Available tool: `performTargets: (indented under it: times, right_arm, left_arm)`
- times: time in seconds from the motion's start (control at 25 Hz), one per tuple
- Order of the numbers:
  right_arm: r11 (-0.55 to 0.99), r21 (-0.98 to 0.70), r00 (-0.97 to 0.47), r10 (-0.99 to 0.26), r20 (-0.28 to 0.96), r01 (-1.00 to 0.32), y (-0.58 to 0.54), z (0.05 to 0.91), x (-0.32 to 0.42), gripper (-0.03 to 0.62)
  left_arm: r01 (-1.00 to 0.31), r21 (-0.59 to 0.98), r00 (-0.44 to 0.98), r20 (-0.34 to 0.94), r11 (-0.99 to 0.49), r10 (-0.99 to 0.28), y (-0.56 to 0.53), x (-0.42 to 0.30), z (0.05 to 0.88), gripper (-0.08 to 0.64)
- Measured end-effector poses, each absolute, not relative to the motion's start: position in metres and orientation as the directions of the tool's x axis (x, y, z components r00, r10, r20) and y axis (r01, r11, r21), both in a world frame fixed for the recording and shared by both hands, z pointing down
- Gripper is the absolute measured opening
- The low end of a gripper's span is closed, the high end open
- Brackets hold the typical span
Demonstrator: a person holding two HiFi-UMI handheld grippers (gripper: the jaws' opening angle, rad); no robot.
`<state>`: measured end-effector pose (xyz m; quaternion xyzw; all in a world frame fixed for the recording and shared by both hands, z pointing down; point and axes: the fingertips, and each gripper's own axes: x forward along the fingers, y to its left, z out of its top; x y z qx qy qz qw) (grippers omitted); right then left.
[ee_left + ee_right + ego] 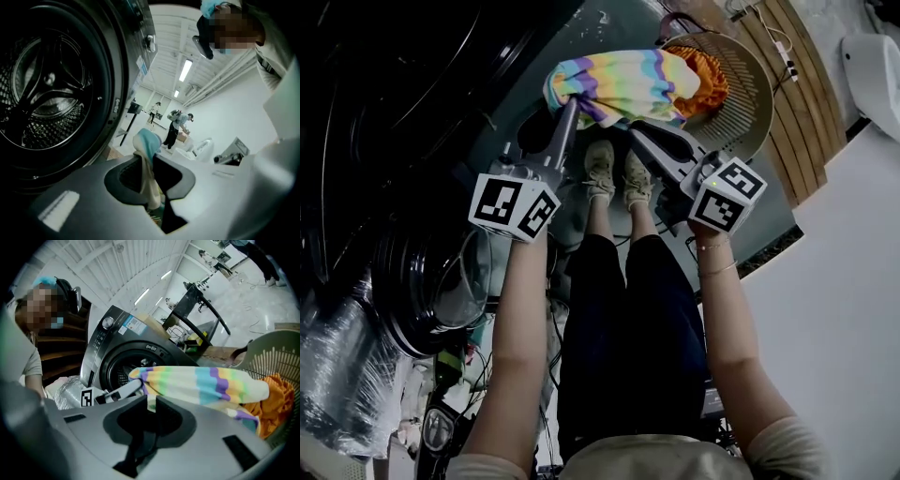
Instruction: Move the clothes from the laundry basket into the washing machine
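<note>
A rainbow-striped cloth (623, 84) hangs stretched between both grippers, above the rim of the round beige laundry basket (750, 84). My left gripper (572, 101) is shut on the cloth's left end; a bunched blue and cream fold (146, 154) is pinched between its jaws. My right gripper (630, 129) is shut on the cloth's lower edge (151, 401), and the striped cloth (201, 383) spreads out beyond it. An orange garment (712, 80) lies in the basket. The dark washing machine's open drum (47, 93) faces the left gripper close by.
The washer's round door (431, 291) hangs open at lower left, with a plastic-wrapped bundle (337, 375) below it. My legs and shoes (614, 173) stand between the grippers. Wooden slats (806, 94) lie right of the basket. People (176, 126) stand far off.
</note>
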<state>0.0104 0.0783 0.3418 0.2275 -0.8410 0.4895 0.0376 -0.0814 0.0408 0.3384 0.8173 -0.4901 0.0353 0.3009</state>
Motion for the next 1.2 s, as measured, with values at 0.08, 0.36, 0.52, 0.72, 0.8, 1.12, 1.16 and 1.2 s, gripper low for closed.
performTargets:
  times: [0.08,0.36,0.52,0.72,0.8,1.12,1.16,1.2]
  right_arm:
    - [0.417,-0.805,-0.893,-0.348,0.287,-0.421,0.079,0.343,0.000,0.020]
    - [0.431,-0.807,-0.900,-0.345,0.267,-0.404,0.072,0.341,-0.006,0.020]
    - [0.460,-0.800,-0.914,-0.307,0.264,-0.386,0.070,0.342,-0.035,0.020]
    - [0.478,-0.790,-0.919,-0.284,0.274,-0.384,0.064,0.359,-0.063,0.020]
    - [0.483,-0.786,-0.920,-0.265,0.288,-0.385,0.066,0.367,-0.071,0.020]
    - [0.468,-0.798,-0.924,-0.225,0.308,-0.380,0.074,0.397,-0.084,0.020]
    - [0.461,-0.802,-0.924,-0.227,0.308,-0.380,0.075,0.400,-0.083,0.020]
    - [0.455,-0.805,-0.923,-0.230,0.308,-0.381,0.075,0.404,-0.082,0.020]
  left_arm:
    - [-0.840,0.453,0.469,0.330,-0.298,-0.820,0.036,-0.105,0.323,0.049]
    - [-0.907,0.396,0.288,0.331,-0.145,-0.899,0.035,-0.152,0.308,0.049]
    - [-0.933,0.356,0.179,0.344,-0.048,-0.922,0.038,-0.198,0.316,0.049]
    - [-0.956,0.295,0.116,0.379,0.001,-0.918,0.032,-0.223,0.343,0.049]
    - [-0.961,0.272,0.062,0.395,0.053,-0.916,0.027,-0.235,0.355,0.049]
    - [-0.968,0.046,-0.212,0.385,0.248,-0.898,-0.009,-0.297,0.392,0.051]
    - [-0.970,0.027,-0.212,0.382,0.240,-0.900,-0.017,-0.303,0.396,0.051]
    - [-0.972,0.012,-0.211,0.382,0.234,-0.900,-0.025,-0.308,0.400,0.051]
